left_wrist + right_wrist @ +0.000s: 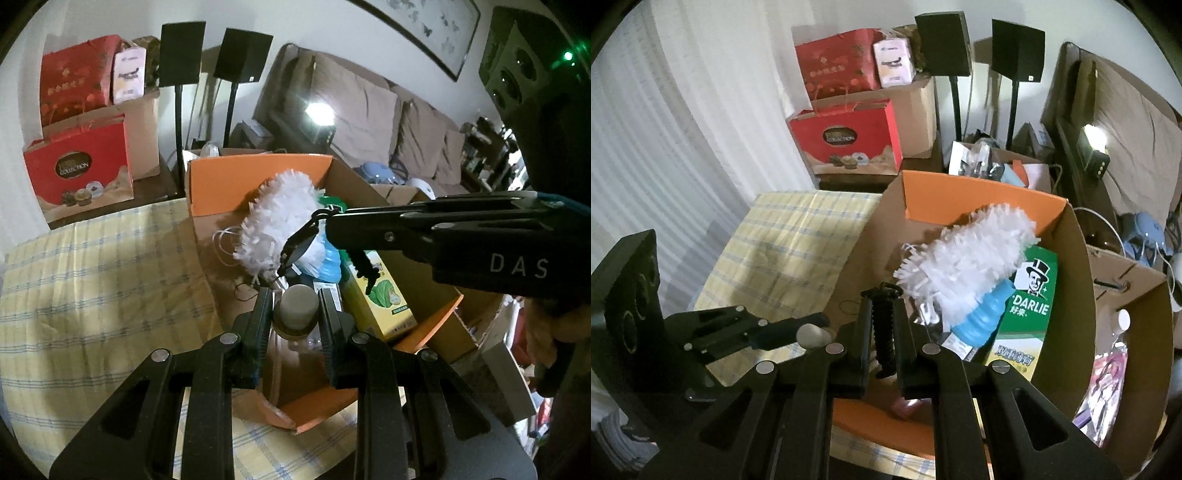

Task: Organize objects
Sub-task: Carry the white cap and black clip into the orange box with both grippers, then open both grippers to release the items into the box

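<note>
Cardboard box (1071,280) with orange flaps sits on the checked yellow tablecloth (92,280) and is already partly packed. Inside: white fluffy duster (975,254) with a blue base leaning across the far side, green Darlie toothpaste carton (1030,295) beside it, yellow carton with a cabbage picture (384,295), plus some white cord and smaller bits I can't identify.

So the bulk looks stowed; two items are in hand above the box, not yet down.

Left gripper (295,310): fingers pinching a clear bottle with a grey cap (297,306), just under the cap, held over the near end of the box (bottle body below is mostly hidden by the fingers).

Right gripper (884,332): fingers closed onto a black ribbed object with a ring at its tip (882,325), looks like a handle or a folded tool, can't tell which. It hangs over the middle of the box, near the duster.

Remaining, my read: lower both into free space near the front wall. Whether anything outside the box is left to pack isn't clear from these views.
</note>
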Demonstrator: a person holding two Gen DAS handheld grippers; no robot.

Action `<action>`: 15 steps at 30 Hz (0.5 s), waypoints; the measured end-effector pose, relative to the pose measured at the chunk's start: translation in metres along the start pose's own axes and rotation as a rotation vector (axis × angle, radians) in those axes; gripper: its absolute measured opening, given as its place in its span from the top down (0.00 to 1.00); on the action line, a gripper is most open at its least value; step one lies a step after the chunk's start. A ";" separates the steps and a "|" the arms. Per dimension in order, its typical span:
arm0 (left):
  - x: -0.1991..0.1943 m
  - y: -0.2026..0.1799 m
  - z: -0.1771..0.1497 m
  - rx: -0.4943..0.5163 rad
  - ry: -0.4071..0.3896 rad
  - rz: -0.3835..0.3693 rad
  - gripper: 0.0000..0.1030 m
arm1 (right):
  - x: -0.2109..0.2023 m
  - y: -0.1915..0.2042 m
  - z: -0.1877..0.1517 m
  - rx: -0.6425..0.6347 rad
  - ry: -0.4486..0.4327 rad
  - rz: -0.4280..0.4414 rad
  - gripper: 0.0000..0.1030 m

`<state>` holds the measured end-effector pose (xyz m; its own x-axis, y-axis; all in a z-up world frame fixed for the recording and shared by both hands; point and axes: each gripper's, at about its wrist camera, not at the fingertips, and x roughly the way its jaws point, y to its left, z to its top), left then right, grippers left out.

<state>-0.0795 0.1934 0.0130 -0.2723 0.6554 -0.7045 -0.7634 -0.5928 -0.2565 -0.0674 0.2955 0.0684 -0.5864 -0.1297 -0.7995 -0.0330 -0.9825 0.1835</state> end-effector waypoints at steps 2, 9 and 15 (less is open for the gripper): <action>0.005 -0.002 0.000 0.004 0.007 0.001 0.78 | 0.004 -0.003 -0.001 0.003 0.007 0.004 0.91; 0.021 -0.003 0.000 0.009 0.037 0.008 0.78 | 0.023 -0.007 -0.002 0.007 0.031 0.030 0.91; 0.027 0.002 -0.002 -0.015 0.057 0.017 0.78 | 0.041 -0.012 -0.001 0.029 0.047 0.059 0.90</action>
<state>-0.0875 0.2090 -0.0084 -0.2508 0.6182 -0.7450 -0.7500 -0.6107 -0.2542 -0.0897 0.3019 0.0330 -0.5494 -0.1938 -0.8128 -0.0236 -0.9687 0.2470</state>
